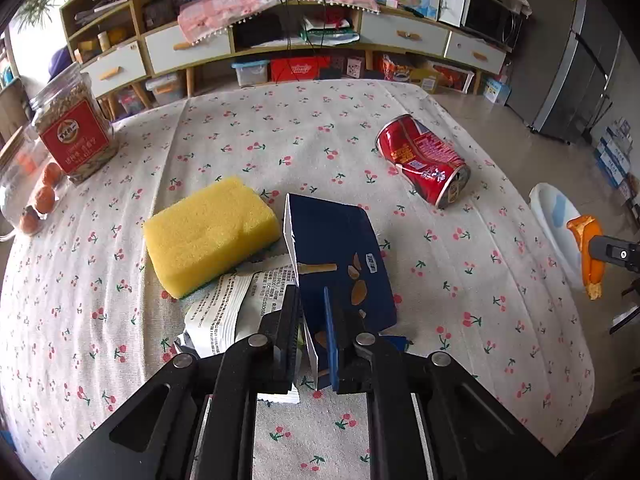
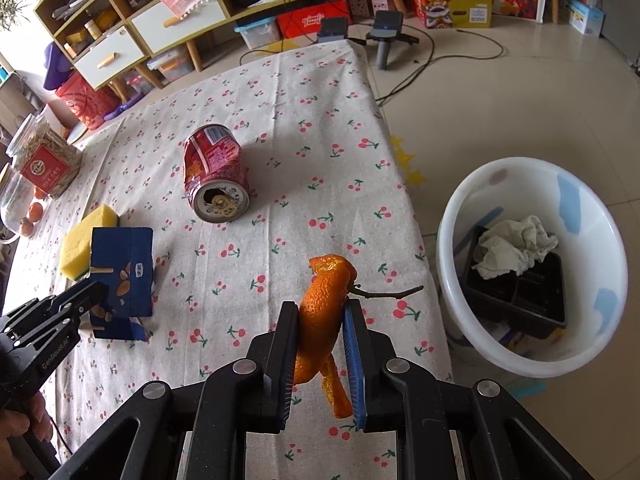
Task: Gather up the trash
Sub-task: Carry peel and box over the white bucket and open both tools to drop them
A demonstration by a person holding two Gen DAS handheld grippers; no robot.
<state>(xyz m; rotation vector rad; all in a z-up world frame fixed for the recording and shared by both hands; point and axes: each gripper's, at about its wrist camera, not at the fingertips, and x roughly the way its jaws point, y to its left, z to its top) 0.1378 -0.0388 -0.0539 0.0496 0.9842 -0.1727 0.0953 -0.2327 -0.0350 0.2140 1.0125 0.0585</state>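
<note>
My left gripper [image 1: 314,304] is shut on a dark blue snack box [image 1: 340,260], held just above the cherry-print tablecloth; it also shows in the right wrist view [image 2: 122,272]. A white foil wrapper [image 1: 236,312] lies under the box beside a yellow sponge [image 1: 212,236]. My right gripper [image 2: 320,316] is shut on an orange peel [image 2: 324,304] with a twig, held above the table near its right edge. A crushed red can [image 2: 214,172] lies on its side mid-table. A white bin [image 2: 532,264] on the floor to the right holds a black tray and crumpled paper.
A glass jar with a red label [image 1: 74,128] and small oranges [image 1: 44,196] stand at the table's left edge. Shelves, drawers and boxes line the far wall. A cable and tripod [image 2: 386,36] lie on the floor beyond the table.
</note>
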